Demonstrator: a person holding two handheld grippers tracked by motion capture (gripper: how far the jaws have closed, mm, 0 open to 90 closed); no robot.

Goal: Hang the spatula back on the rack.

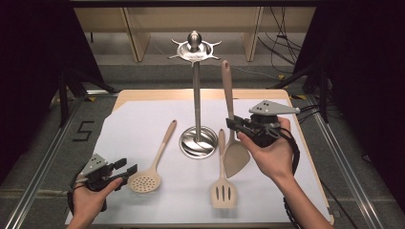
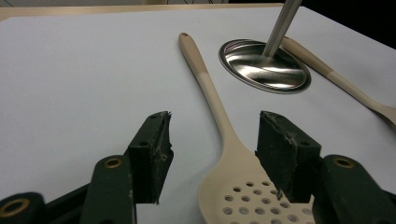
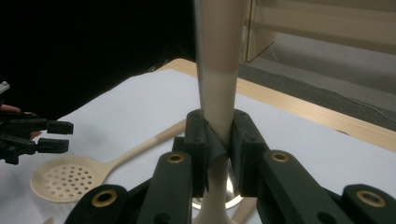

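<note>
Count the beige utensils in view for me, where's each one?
3. The solid turner is held upright in the right gripper. The slotted turner lies flat right of the stand's base. The perforated skimmer lies by the left gripper.

A lab: black curtains (image 1: 33, 71), floor rails (image 1: 43, 162), loose cables (image 1: 279, 33).

Three beige kitchen utensils in all: one solid turner (image 1: 235, 143), one slotted turner (image 1: 223, 188), one skimmer with holes (image 1: 149, 174). One metal stand (image 1: 197, 102) with one round base and one hook ring on top, one white sheet (image 1: 143, 129) on one wooden table (image 1: 200, 94). Two grippers, left gripper (image 1: 128, 172) and right gripper (image 1: 232, 124), two hands.
</note>
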